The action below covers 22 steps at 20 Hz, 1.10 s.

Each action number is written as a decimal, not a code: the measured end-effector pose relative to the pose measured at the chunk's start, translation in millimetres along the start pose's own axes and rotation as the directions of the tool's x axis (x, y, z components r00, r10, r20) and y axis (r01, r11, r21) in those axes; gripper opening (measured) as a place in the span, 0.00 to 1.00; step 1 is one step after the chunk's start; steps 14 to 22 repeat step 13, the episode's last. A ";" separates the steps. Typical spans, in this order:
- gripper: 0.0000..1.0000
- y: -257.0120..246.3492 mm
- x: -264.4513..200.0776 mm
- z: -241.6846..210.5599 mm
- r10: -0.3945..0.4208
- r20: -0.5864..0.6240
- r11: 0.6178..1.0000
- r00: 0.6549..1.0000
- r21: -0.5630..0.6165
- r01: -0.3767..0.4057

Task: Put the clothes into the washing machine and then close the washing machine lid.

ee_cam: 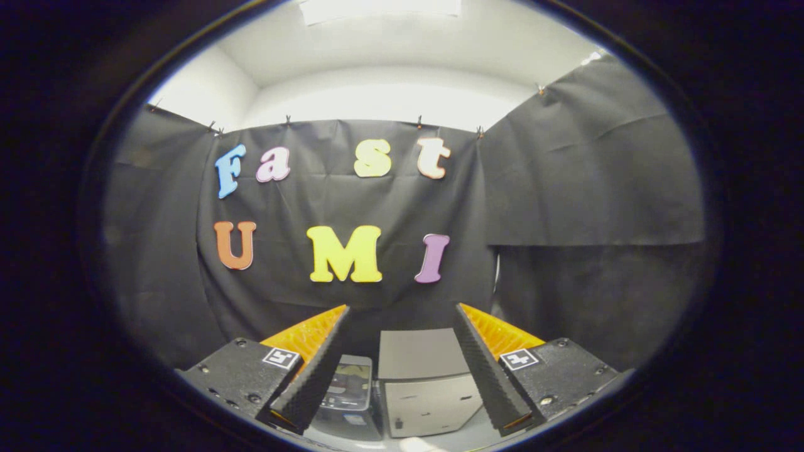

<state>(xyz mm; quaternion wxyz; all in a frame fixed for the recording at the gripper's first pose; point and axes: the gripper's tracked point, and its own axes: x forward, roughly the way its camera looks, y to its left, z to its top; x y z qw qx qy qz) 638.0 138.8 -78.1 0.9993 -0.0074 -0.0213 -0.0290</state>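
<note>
In the gripper view, the hand-held gripper [402, 370] hangs with its fingers spread wide apart, gripping nothing. Between and below the fingers stands a small boxy white toy washing machine [427, 392] on a pale tabletop [452, 439], with a clear-lidded grey container [348, 392] just beside it; I cannot make out any clothes.

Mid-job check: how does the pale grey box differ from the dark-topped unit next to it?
The pale grey box is plain and matt; the dark-topped unit looks glossy. The box sits mostly clear between the open gripper's fingers; the unit is partly hidden behind one finger. The box rises higher than the unit. Both stand side by side ahead of the fingers.
</note>
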 end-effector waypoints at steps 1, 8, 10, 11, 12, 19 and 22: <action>1.00 1.4 -1.3 3.3 0.008 0.012 1.000 1.000 0.011 -0.008; 1.00 4.6 8.2 -4.3 -0.007 0.011 0.999 1.000 0.033 0.007; 1.00 7.8 15.2 -9.3 -0.006 0.003 0.999 1.000 0.045 0.006; 1.00 14.4 23.1 -11.3 0.009 -0.003 0.998 1.000 0.061 -0.009; 1.00 18.8 30.3 -12.6 0.019 -0.010 0.997 1.000 0.070 -0.018; 1.00 19.4 35.2 -16.3 0.022 -0.012 0.997 1.000 0.077 -0.021; 1.00 19.4 35.2 -16.3 0.022 -0.012 0.997 1.000 0.077 -0.021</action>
